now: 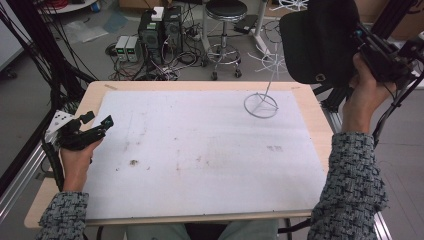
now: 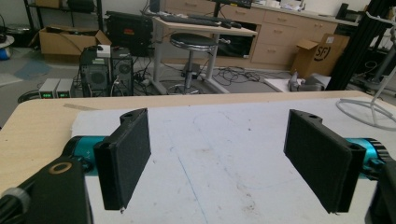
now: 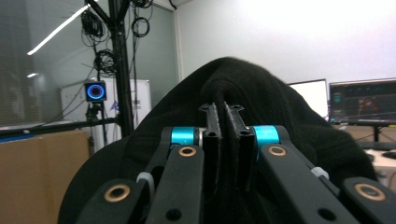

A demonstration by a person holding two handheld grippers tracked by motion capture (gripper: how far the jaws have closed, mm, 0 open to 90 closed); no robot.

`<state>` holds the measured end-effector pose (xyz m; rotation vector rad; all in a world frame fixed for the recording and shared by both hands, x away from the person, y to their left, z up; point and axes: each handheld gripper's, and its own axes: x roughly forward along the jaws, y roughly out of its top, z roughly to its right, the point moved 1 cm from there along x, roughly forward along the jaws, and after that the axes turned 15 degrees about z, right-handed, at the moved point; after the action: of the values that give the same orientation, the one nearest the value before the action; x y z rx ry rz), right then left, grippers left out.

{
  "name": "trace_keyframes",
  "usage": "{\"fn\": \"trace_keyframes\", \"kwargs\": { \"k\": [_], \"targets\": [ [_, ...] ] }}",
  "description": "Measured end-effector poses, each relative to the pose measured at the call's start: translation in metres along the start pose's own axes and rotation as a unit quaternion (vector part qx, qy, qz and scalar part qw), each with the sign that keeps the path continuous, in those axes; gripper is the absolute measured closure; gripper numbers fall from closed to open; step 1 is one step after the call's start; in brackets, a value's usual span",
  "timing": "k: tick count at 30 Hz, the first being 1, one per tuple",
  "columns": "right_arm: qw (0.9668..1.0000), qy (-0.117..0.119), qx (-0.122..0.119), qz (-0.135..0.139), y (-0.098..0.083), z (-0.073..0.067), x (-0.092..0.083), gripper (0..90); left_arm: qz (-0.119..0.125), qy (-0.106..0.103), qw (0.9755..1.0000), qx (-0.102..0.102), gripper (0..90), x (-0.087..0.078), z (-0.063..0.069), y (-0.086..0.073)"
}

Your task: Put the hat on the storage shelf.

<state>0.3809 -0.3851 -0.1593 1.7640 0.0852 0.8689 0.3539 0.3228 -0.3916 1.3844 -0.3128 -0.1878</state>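
The right gripper (image 1: 345, 45) is being held high above the table's far right corner, at about the 1 o'clock position in the high view, and its jaws are clamping a black cap (image 1: 317, 40). In the right gripper view the two jaws are standing almost together, pinching a fold of the black cap (image 3: 224, 88) between them, so the cloth is draping over and around the jaw tips. Gripping the fabric at one edge is letting the crown hang free and open, which is judged to suit lowering it onto a support. That support is probably the white wire stand (image 1: 262, 103), which is standing on the white mat (image 1: 200, 150) at about 2 o'clock, its ring base flat on the mat and its thin stem leaning up toward the cap; the cap is hanging above and just beyond it, not touching it. The left gripper (image 1: 97, 125) is resting low at the mat's left edge, at about 9 o'clock, with its jaws released and spread wide; in the left gripper view the pads (image 2: 126, 156) are holding nothing, with bare mat between them. Keeping this tool parked aside is leaving the stand unobstructed.
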Motion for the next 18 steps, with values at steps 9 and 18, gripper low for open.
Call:
{"fn": "trace_keyframes", "kwargs": {
  "k": [9, 18],
  "targets": [
    [0.9995, 0.004, 0.030, -0.001, -0.027, 0.008, -0.007, 81.3, -0.002, 0.000, 1.0000, 0.001, 23.0, 0.000, 0.000, 0.000],
    [0.9987, -0.003, 0.050, -0.004, -0.045, 0.014, -0.014, 73.9, -0.002, 0.000, 1.0000, 0.001, 23.0, 0.000, 0.000, -0.001]
  ]
}}
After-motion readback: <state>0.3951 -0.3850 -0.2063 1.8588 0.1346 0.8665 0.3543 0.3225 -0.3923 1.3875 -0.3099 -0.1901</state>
